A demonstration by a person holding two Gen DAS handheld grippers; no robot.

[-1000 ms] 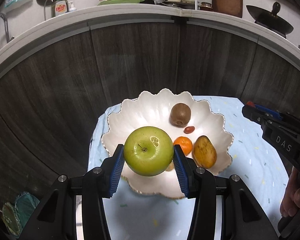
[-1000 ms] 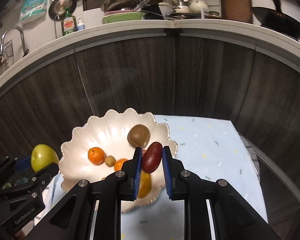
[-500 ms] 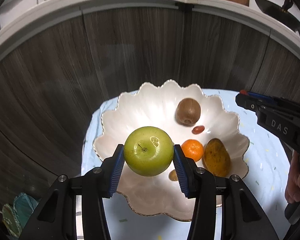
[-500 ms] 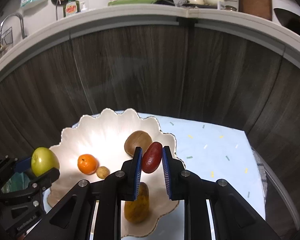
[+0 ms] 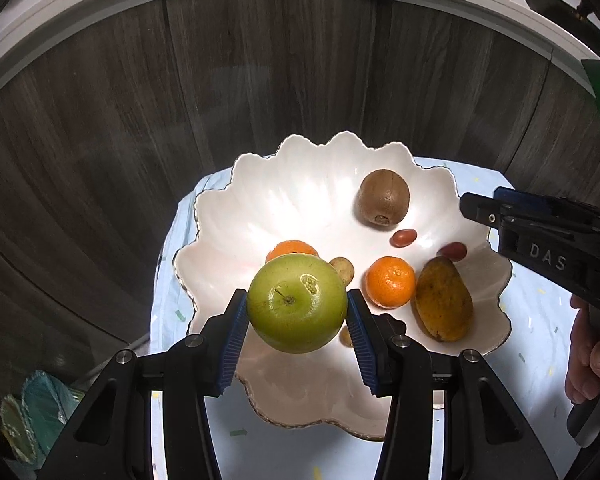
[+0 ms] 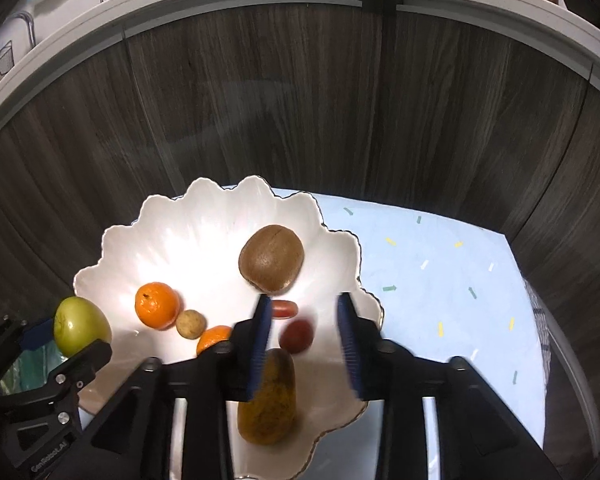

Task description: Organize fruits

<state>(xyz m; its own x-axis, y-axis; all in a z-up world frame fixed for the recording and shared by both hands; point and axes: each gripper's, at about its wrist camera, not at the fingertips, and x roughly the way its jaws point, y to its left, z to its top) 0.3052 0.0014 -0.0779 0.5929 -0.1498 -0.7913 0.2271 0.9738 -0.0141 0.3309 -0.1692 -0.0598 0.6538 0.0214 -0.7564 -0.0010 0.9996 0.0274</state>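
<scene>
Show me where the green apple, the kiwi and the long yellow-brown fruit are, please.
green apple (image 5: pixel 296 304), left wrist view, front face near the stem.
kiwi (image 6: pixel 271 258), right wrist view, middle of its fuzzy skin.
long yellow-brown fruit (image 5: pixel 443 300), left wrist view, middle of its body.

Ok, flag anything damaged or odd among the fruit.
The green apple between the left gripper's opening jaws has a pale scarred blemish near its stem. The mango in the scalloped white bowl is brown-mottled. A red fruit looks motion-blurred between the right gripper's opening jaws.
</scene>
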